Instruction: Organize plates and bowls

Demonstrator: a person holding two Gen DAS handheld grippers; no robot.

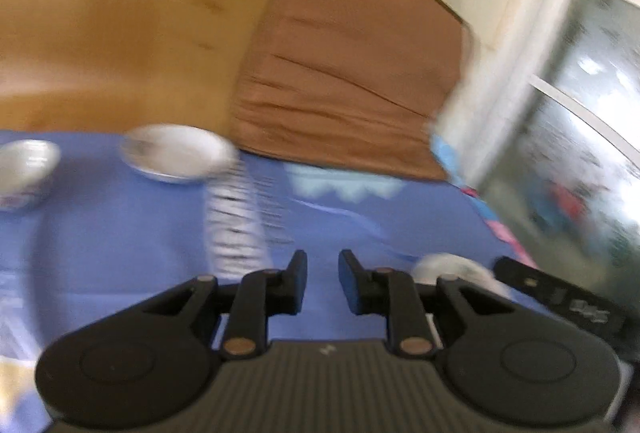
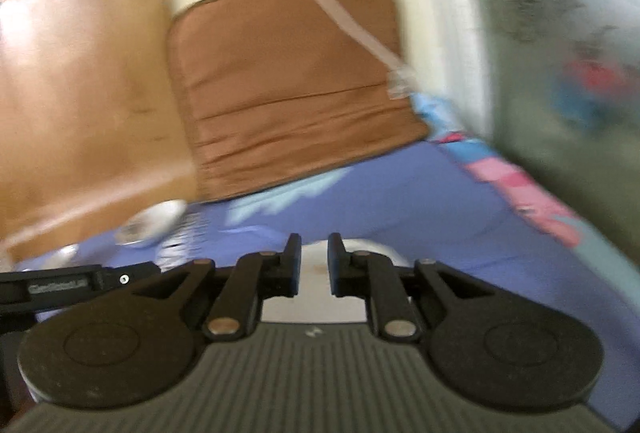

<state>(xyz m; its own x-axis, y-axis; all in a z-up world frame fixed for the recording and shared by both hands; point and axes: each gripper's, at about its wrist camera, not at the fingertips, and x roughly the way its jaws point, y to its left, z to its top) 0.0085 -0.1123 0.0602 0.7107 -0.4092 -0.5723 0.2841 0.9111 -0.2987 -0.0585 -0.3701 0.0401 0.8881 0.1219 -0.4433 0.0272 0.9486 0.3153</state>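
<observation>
One plate (image 1: 178, 153), two bowls (image 1: 26, 173) (image 1: 452, 269), two tongs (image 1: 323, 273) (image 2: 314, 253), one brown cushion (image 1: 352, 73).

1. A periwinkle-blue fabric cover (image 1: 120, 233) printed with pale-blue jagged shapes is spread over the surface.
2. The cover's right edge carries a pink and light-blue patterned border (image 2: 516, 181).
3. A brown pleated fabric cushion (image 1: 352, 73) leans upright at the cover's far edge.
4. A tan wooden panel (image 1: 120, 13) stands just left of the cushion.
5. A cream wall (image 2: 440, 13) rises behind the cushion.
6. A frosted glass pane with white bars (image 1: 592, 105) fills the right side, too blurred to read further.
</observation>
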